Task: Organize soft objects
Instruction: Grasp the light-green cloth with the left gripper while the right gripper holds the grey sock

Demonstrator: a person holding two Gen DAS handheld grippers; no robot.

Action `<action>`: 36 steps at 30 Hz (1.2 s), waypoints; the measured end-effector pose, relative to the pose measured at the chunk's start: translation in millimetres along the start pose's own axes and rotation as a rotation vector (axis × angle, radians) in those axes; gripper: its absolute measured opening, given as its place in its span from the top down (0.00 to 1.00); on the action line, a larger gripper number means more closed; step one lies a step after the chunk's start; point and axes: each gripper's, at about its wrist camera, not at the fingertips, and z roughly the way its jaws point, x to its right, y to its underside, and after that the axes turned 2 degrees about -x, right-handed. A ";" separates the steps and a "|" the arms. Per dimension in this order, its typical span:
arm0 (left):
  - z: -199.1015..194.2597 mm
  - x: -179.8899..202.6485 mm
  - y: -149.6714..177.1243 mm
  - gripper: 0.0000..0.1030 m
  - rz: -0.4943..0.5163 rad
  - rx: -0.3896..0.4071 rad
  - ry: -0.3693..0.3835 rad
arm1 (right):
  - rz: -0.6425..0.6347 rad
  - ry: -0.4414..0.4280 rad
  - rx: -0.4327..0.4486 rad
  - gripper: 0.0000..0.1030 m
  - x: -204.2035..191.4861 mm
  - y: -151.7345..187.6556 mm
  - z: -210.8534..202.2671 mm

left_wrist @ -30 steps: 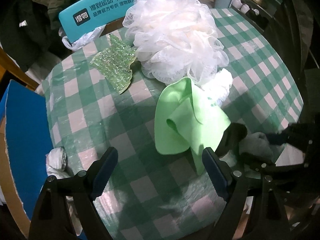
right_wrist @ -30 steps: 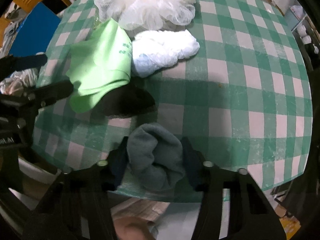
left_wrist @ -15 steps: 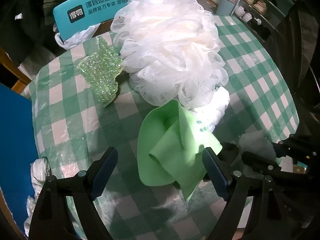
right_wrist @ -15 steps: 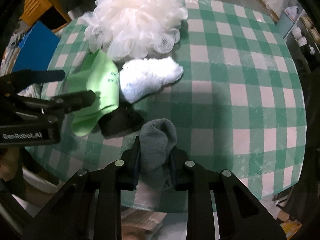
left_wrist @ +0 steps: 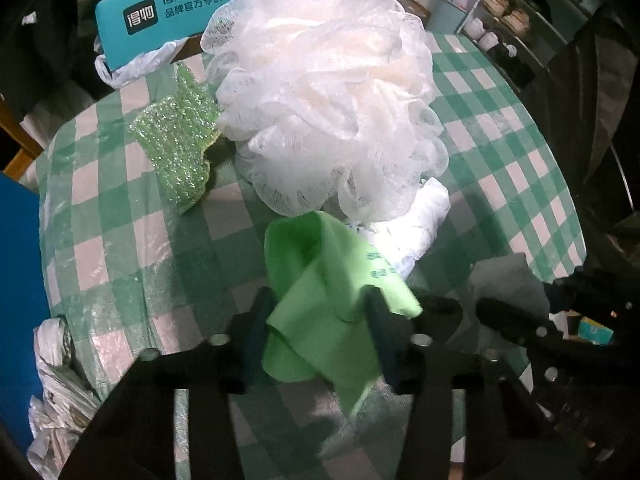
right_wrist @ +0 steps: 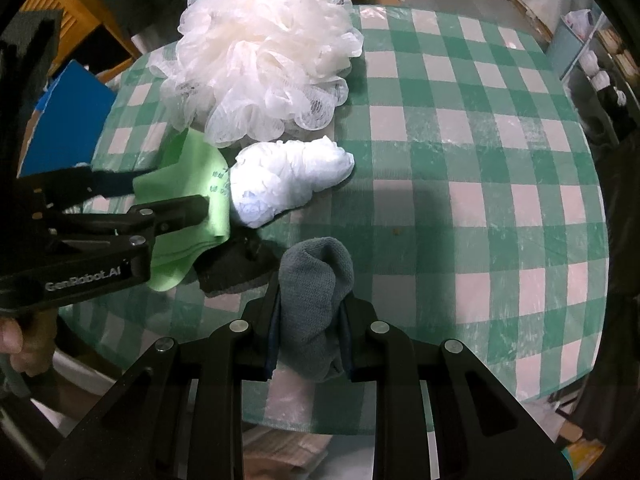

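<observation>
Left fingers (left_wrist: 264, 320) closed on green cloth (left_wrist: 320, 320)

One white mesh bath pouf (left_wrist: 320, 92) sits on the checked worktop (right_wrist: 480, 160). There is one green cloth (left_wrist: 320, 300), one glittery green scrubber (left_wrist: 180, 148), one crumpled white bundle (right_wrist: 288, 172) and one grey sock (right_wrist: 312, 292). One dark item (right_wrist: 232, 268) lies beside the green cloth; what it is cannot be told. Two hand-held grippers show: the left hand-held gripper (left_wrist: 316, 328) and the right hand-held gripper (right_wrist: 308, 332). One teal box (left_wrist: 160, 12) with printed characters stands behind the worktop.
</observation>
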 end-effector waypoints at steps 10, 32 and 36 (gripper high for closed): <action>-18.0 -3.3 8.1 0.97 0.022 0.045 0.027 | -0.010 -0.001 0.018 0.79 -3.8 0.5 -10.1; -21.3 -57.5 36.1 0.43 -0.117 -0.048 -0.084 | -0.039 -0.005 0.028 0.79 -23.0 -2.6 -14.7; -20.8 -48.0 33.5 0.24 -0.056 -0.011 -0.113 | -0.040 -0.005 0.025 0.79 -24.5 -3.3 -13.8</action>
